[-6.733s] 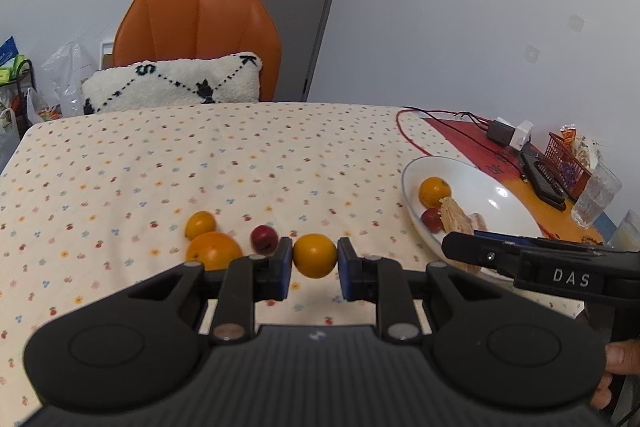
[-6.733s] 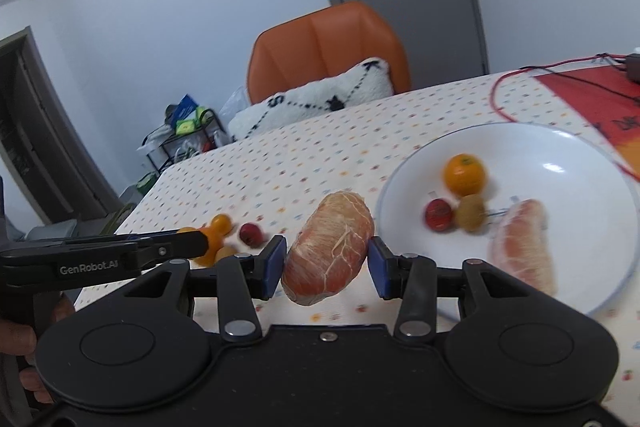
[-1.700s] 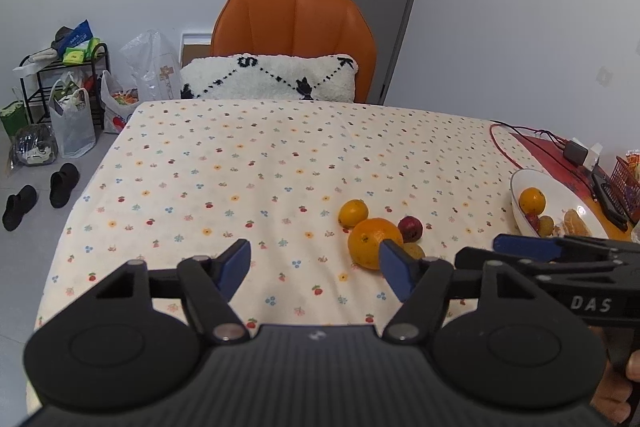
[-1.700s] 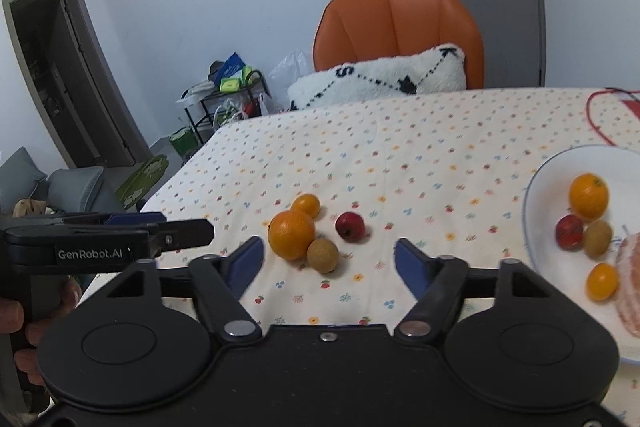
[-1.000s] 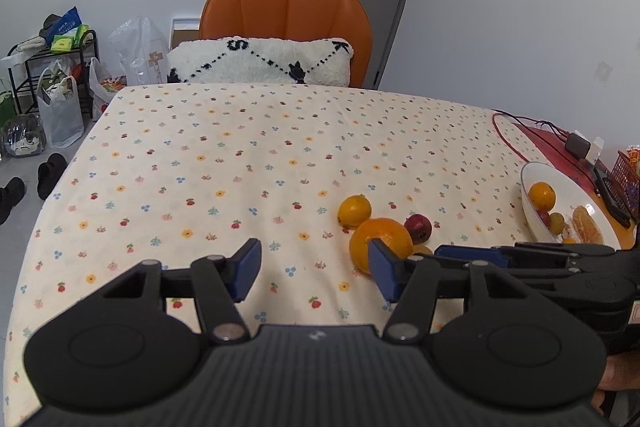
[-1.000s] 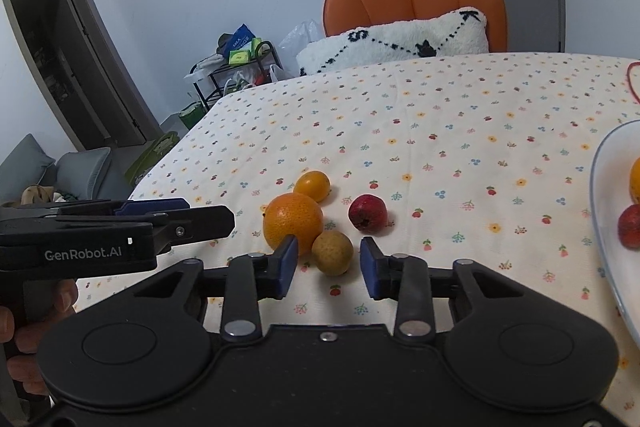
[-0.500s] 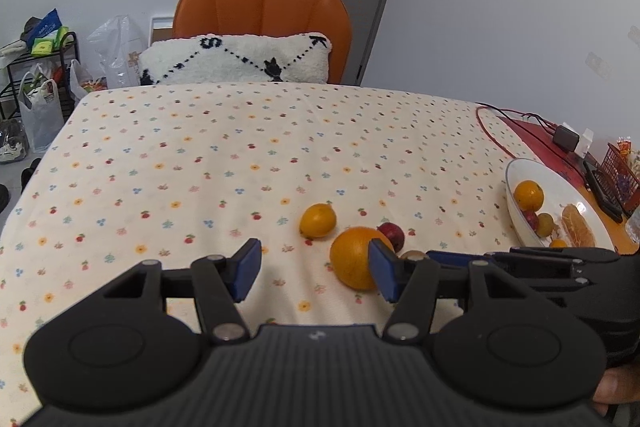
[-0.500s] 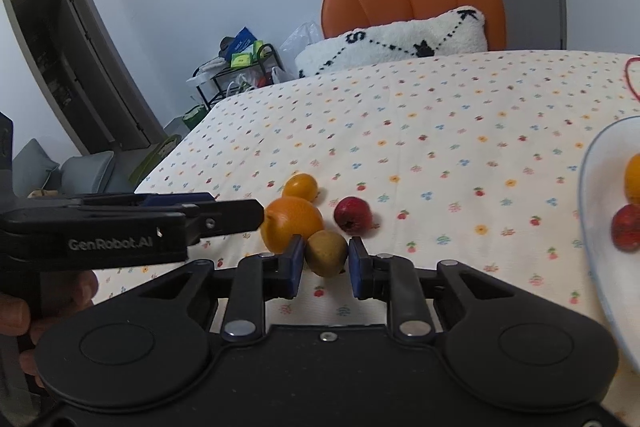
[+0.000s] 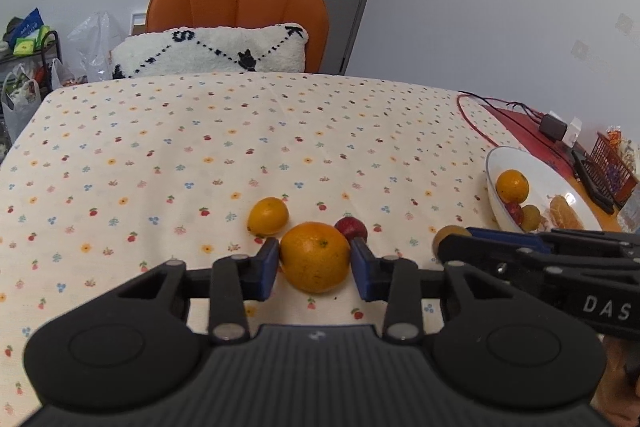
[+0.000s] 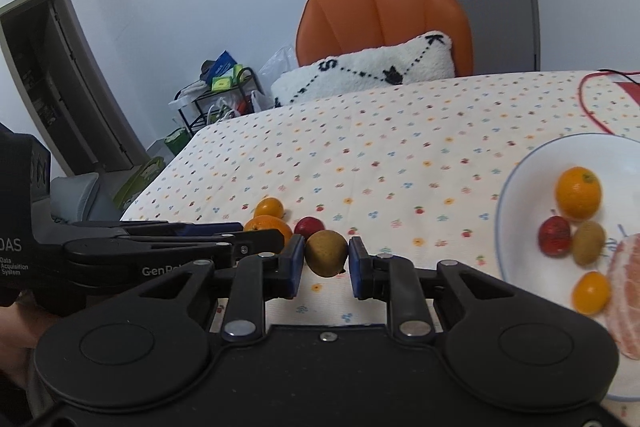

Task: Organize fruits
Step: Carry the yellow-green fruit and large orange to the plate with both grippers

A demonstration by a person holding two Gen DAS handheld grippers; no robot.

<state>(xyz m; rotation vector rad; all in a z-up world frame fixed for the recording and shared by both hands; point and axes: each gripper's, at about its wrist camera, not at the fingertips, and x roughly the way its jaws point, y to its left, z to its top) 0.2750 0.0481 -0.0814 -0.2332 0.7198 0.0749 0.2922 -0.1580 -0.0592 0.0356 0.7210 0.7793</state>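
Left gripper (image 9: 314, 269): I see its fingers closing around the large round orange (image 9: 315, 255), which sits on the floral-cloth tabletop (image 9: 168, 155).
Right gripper (image 10: 323, 264): my fingers grip the small brownish-green round fruit (image 10: 326, 252).
Key relation: the white oval plate (image 10: 520, 187) lies right of my held fruit, nearer the right hand.
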